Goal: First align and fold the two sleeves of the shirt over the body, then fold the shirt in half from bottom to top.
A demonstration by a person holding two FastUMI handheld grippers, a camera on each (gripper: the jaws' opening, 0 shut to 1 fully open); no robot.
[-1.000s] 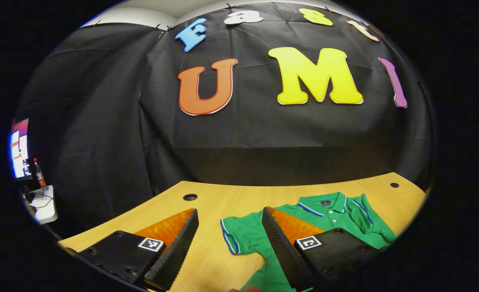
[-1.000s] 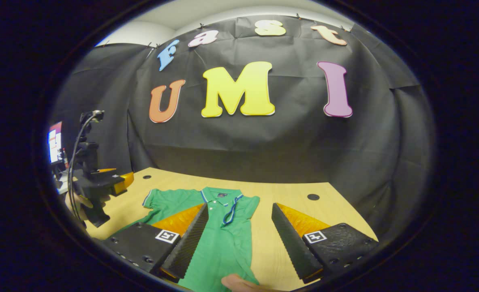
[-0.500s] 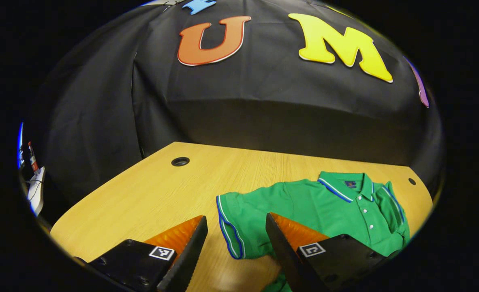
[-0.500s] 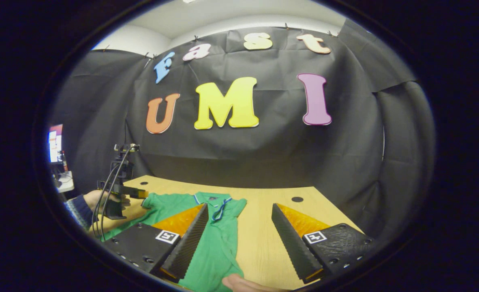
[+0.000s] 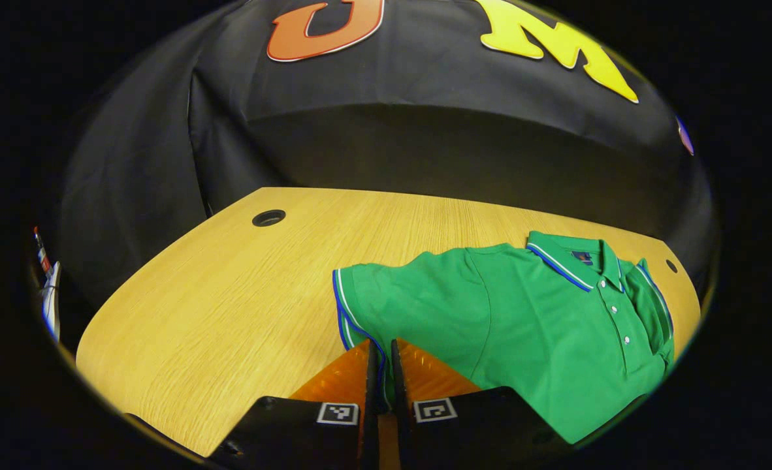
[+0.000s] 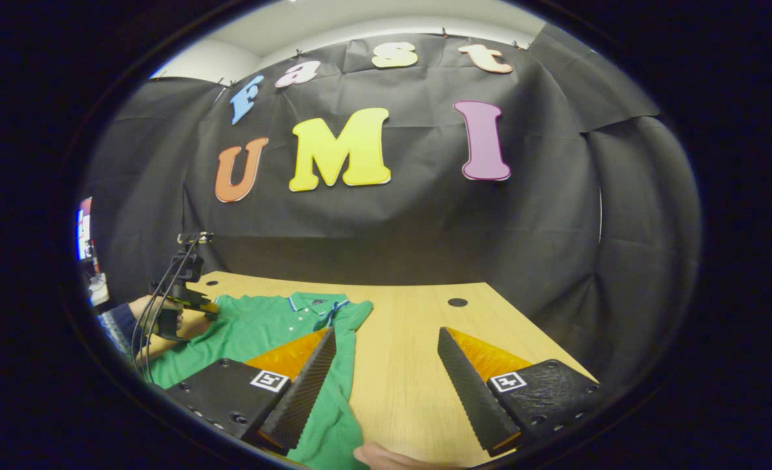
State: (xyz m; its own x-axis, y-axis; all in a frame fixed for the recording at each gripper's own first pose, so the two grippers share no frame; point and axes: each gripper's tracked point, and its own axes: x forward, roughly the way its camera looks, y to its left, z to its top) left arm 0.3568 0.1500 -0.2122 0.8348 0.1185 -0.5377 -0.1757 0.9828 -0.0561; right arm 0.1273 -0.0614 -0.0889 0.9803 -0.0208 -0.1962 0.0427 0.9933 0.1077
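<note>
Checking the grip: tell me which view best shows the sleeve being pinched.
The left gripper view: the sleeve lies close, its edge between the left gripper. The right gripper view shows it far off, small.

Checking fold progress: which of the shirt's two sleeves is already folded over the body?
The sleeve beside the button placket; the other sleeve lies spread out, pinched by the left tongs.

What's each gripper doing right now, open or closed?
Left gripper: shut on the sleeve.
Right gripper: open, holding nothing.

Each gripper (image 6: 383, 382) carries black housings with square coded markers and screws; a dark sleeve (image 6: 121, 320).
</note>
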